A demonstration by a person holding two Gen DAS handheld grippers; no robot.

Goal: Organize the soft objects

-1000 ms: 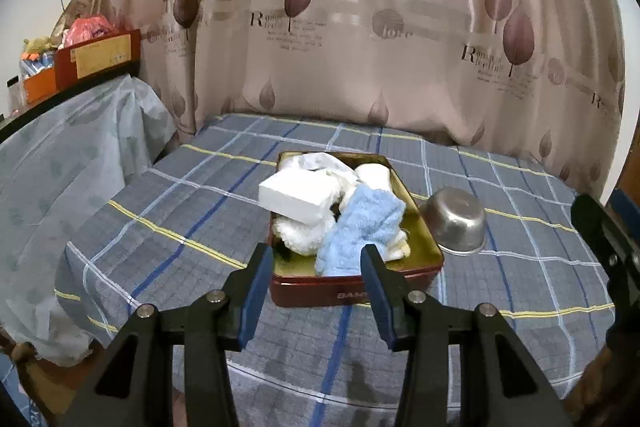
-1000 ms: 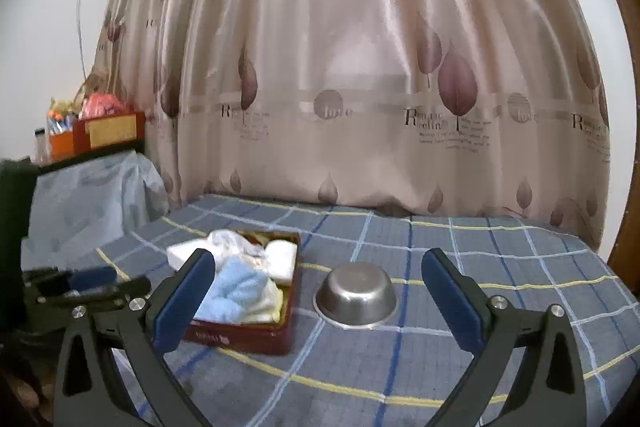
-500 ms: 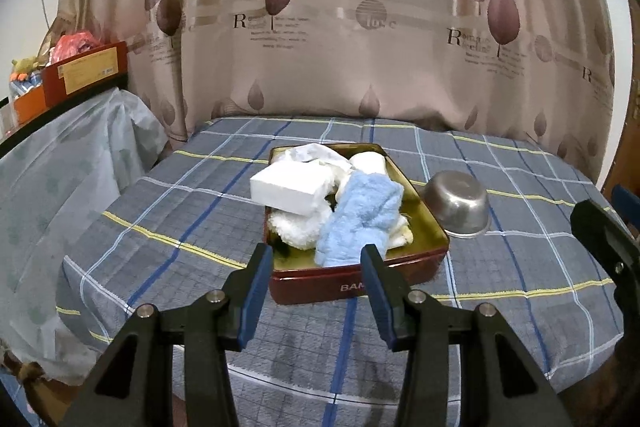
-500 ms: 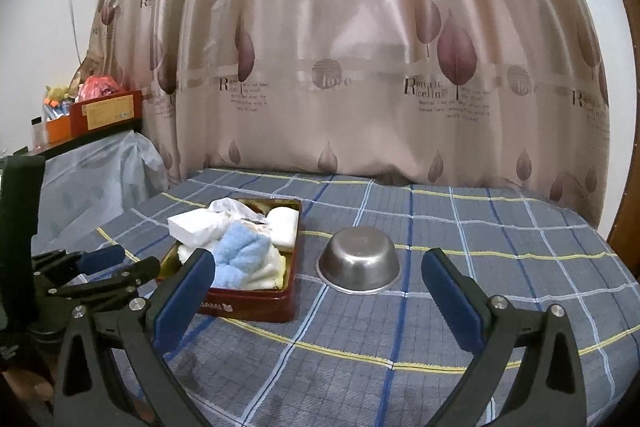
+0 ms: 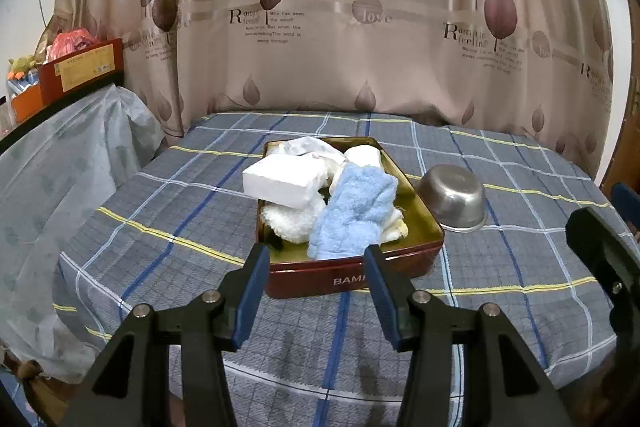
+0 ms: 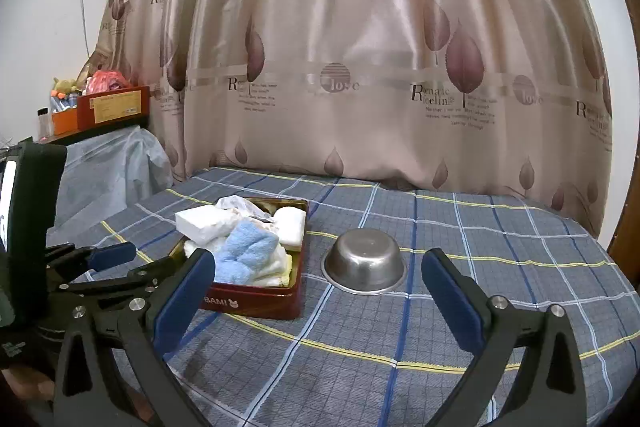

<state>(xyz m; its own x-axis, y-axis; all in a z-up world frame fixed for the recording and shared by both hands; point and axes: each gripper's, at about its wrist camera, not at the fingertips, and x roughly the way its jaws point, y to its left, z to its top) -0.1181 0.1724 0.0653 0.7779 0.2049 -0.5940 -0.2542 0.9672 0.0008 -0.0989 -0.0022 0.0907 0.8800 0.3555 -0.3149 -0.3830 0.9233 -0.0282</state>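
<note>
A dark red tin (image 5: 352,277) (image 6: 256,297) sits on the plaid table and holds soft things: a light blue fluffy cloth (image 5: 352,211) (image 6: 246,251), a white foam block (image 5: 282,179) (image 6: 202,221), white towels (image 5: 292,221) and a crumpled white bag (image 5: 306,147). My left gripper (image 5: 314,277) is open and empty, just in front of the tin's near edge; it also shows in the right wrist view (image 6: 132,263). My right gripper (image 6: 318,287) is wide open and empty, in front of the bowl and the tin.
An upturned steel bowl (image 5: 454,197) (image 6: 364,265) lies right of the tin. The plaid cloth (image 6: 440,347) covers the table. A leaf-print curtain (image 6: 360,67) hangs behind. A plastic-covered shelf (image 5: 60,155) with boxes stands at the left.
Both grippers have dropped lower and tilted up, so the tin and bowl sit higher in view. Nothing on the table has moved. Both grippers stay open.
</note>
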